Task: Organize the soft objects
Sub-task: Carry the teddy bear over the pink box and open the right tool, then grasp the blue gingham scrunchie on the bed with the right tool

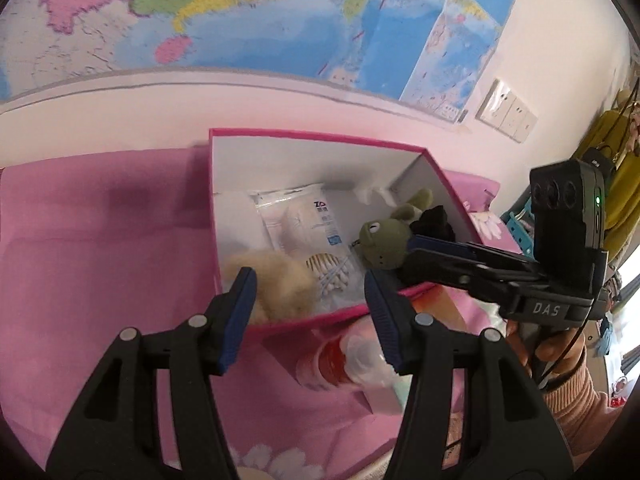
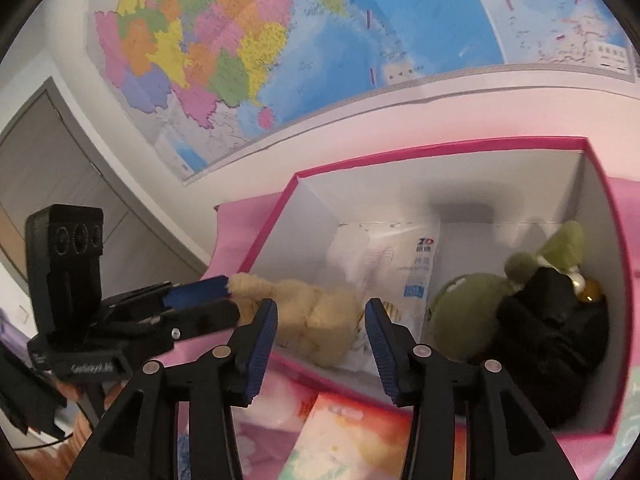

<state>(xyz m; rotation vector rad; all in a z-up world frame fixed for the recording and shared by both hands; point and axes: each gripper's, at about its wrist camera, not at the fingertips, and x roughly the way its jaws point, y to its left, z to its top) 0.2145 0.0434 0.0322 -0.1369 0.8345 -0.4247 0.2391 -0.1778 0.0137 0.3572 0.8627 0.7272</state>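
Ribbed blue tongs pads (image 1: 244, 304); fuzzy beige plush (image 1: 280, 284), pink cardboard box (image 1: 316, 136).

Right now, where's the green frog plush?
The green frog plush toy lies inside the pink-rimmed cardboard box, right half in both wrist views, between the cotton swab packet and a black soft item.

You're working in a home, most likely a bedroom: a pink bedsheet with white flower prints (image 1: 80, 240) covers the soft surface under the pink box (image 1: 304, 136), a large coloured wall map (image 2: 280, 40) hangs just above it, and a bank of white wall switches (image 1: 508, 110) sits to its right, a grey door (image 2: 52, 160) stands to the left, and yellow clothing (image 1: 612, 168) hangs at the far right
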